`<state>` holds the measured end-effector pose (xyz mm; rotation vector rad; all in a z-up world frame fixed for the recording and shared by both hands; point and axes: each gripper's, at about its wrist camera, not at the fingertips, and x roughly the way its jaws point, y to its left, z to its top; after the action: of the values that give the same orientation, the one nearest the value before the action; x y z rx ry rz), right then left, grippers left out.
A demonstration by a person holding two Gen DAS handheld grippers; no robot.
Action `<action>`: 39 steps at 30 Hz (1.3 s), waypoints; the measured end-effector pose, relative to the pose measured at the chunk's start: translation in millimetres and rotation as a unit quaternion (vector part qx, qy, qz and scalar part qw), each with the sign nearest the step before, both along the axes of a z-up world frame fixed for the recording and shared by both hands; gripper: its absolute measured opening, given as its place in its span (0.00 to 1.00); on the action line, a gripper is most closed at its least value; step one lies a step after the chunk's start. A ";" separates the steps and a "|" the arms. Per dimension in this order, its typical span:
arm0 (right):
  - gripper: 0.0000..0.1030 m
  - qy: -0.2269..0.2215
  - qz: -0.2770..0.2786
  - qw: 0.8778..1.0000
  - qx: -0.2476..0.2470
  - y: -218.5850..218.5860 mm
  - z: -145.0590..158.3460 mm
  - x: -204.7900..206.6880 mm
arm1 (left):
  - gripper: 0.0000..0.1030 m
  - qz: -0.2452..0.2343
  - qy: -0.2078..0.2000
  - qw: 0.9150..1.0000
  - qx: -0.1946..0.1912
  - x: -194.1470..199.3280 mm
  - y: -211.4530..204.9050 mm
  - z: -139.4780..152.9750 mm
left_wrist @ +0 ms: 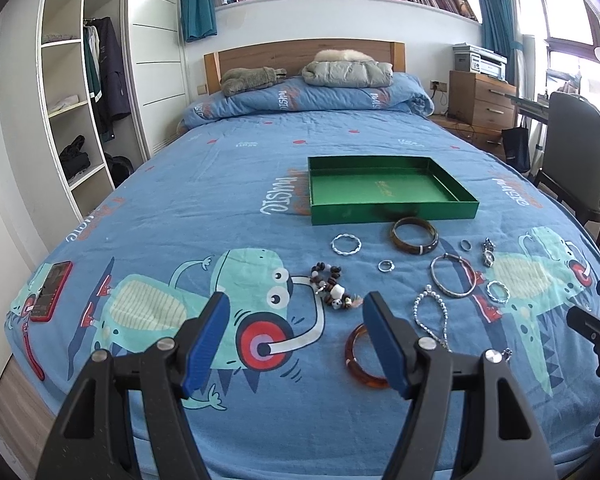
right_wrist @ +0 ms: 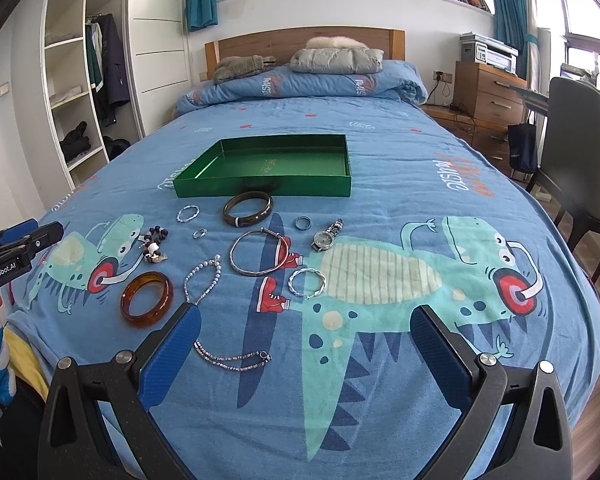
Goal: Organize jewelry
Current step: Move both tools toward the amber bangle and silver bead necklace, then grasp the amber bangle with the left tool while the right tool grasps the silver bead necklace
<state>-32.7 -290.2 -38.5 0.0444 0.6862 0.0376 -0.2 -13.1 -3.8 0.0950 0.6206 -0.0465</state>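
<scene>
Nearest us, both tools hover over the bed [right_wrist: 420, 160], empty. The left hand-held gripper [left_wrist: 296, 336] gapes wide, touching nothing; the right hand-held gripper [right_wrist: 306, 344] likewise.

The amber bangle [left_wrist: 366, 360] lies flat just right of the left one's right finger [left_wrist: 384, 344], nearest of all the pieces. We judge the left arm better placed for it.

The silver chain [right_wrist: 232, 356] lies crosswise between the right fingers.

Farther off: bead bracelet [left_wrist: 332, 284], dark bangle [left_wrist: 415, 235], watch [right_wrist: 327, 235].

Beyond them, the green tray [left_wrist: 392, 210] stands empty; nothing sorted yet.
</scene>
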 end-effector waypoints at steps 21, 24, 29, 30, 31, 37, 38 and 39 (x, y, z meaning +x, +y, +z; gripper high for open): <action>0.99 0.016 0.011 1.000 0.014 2.8 -3.1 4.4 | 0.66 -0.012 0.023 1.000 -0.003 8.5 2.9 -12.6; 0.99 0.017 0.016 1.000 0.011 5.3 -3.3 6.1 | 0.66 -0.012 0.028 1.000 -0.004 10.0 3.5 -14.6; 0.91 0.018 0.022 1.000 0.009 10.1 -3.8 9.0 | 0.66 -0.011 0.039 0.999 -0.006 14.9 5.5 -20.7; 0.91 0.018 0.023 1.000 0.010 10.9 -3.2 9.1 | 0.66 -0.011 0.039 0.999 -0.007 15.5 6.1 -21.4; 0.90 0.017 0.024 1.000 0.010 11.3 -3.1 9.5 | 0.66 -0.011 0.041 0.999 -0.007 16.6 6.5 -22.2; 0.84 0.012 0.030 0.999 0.013 13.1 -2.1 12.8 | 0.66 -0.009 0.052 0.999 -0.011 21.8 7.5 -27.6; 0.83 0.012 0.031 0.999 0.013 13.6 -2.0 13.5 | 0.66 -0.009 0.054 0.998 -0.011 23.2 7.7 -28.6; 0.81 0.012 0.032 0.999 0.013 14.2 -2.0 13.9 | 0.66 -0.008 0.056 0.998 -0.012 24.9 7.6 -29.9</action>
<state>-18.8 -276.0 -40.4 0.0482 0.7105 0.1084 24.7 -5.4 -33.7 0.0756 0.7312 -0.0757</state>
